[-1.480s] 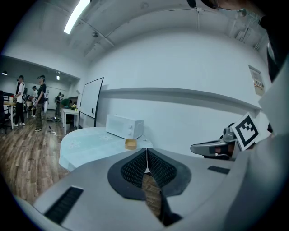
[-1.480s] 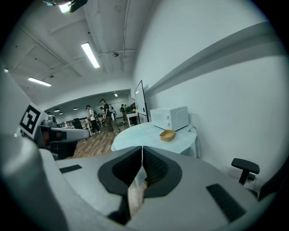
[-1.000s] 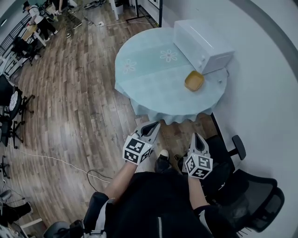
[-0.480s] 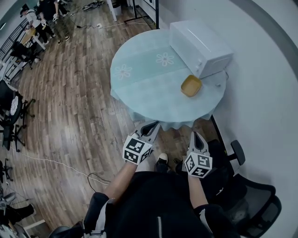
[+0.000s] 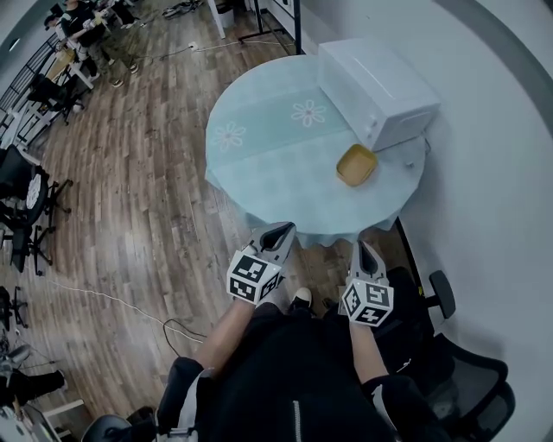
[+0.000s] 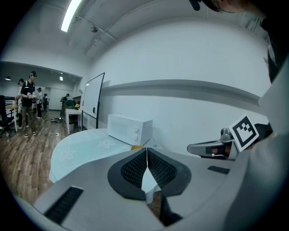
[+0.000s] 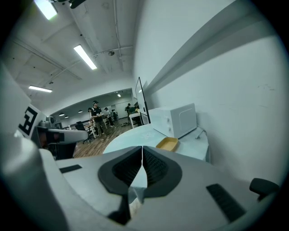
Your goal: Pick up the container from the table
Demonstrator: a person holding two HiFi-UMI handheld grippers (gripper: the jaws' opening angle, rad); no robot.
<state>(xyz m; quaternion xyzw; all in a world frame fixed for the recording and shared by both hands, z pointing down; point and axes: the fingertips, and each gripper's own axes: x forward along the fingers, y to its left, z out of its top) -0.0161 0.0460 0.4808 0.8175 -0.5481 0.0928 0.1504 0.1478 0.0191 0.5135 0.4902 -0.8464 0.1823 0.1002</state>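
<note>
A shallow yellow container point(image 5: 356, 165) rests on the round table point(image 5: 285, 164) with its pale blue cloth, just in front of a white microwave point(image 5: 378, 81). The right gripper view shows the container point(image 7: 167, 144) ahead of the jaws, and in the left gripper view only a yellow sliver point(image 6: 137, 147) of it peeks over the jaws. My left gripper point(image 5: 282, 230) and right gripper point(image 5: 362, 248) hover short of the table's near edge, both shut with nothing between their jaws. Neither touches the table.
A black office chair point(image 5: 449, 371) stands to my right, close to the white wall point(image 5: 492, 190). Wooden floor point(image 5: 138, 198) with a thin cable lies to the left. Several people and chairs point(image 5: 78, 26) are far off at the upper left.
Both grippers have drifted a little closer to the table's near edge, and the table with the container has shifted slightly in the head view. The jaws stayed shut.
</note>
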